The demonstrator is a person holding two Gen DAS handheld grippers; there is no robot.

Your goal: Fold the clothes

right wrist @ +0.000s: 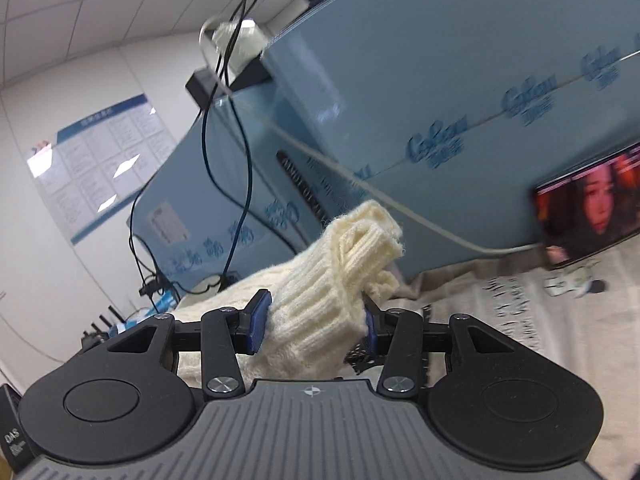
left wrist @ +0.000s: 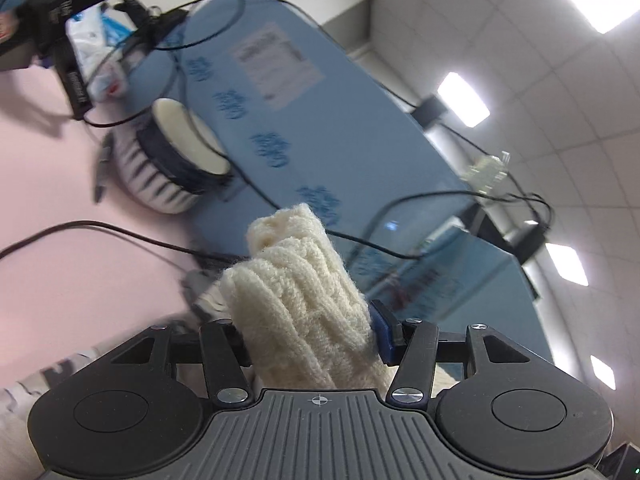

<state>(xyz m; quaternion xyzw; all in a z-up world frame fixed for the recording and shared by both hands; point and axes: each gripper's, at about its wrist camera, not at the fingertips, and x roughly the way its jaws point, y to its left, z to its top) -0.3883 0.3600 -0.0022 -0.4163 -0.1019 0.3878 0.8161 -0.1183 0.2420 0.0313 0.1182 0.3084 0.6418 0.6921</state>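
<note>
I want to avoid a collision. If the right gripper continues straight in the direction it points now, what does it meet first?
Probably the blue foam board standing ahead. The right gripper, shut on the cream knit garment, points at it; depth is unclear.

The cream sweater [left wrist: 304, 300] is thick cable-knit wool, fuzzy and matt, ribbed at the cuff [right wrist: 360, 248]; the left gripper [left wrist: 310, 336] is matt black plastic with shiny metal rivets and blue rubbery pads; the blue boards [left wrist: 320, 120] look smooth, faintly glossy; the phone screen [right wrist: 588, 204] is glossy glass.
</note>
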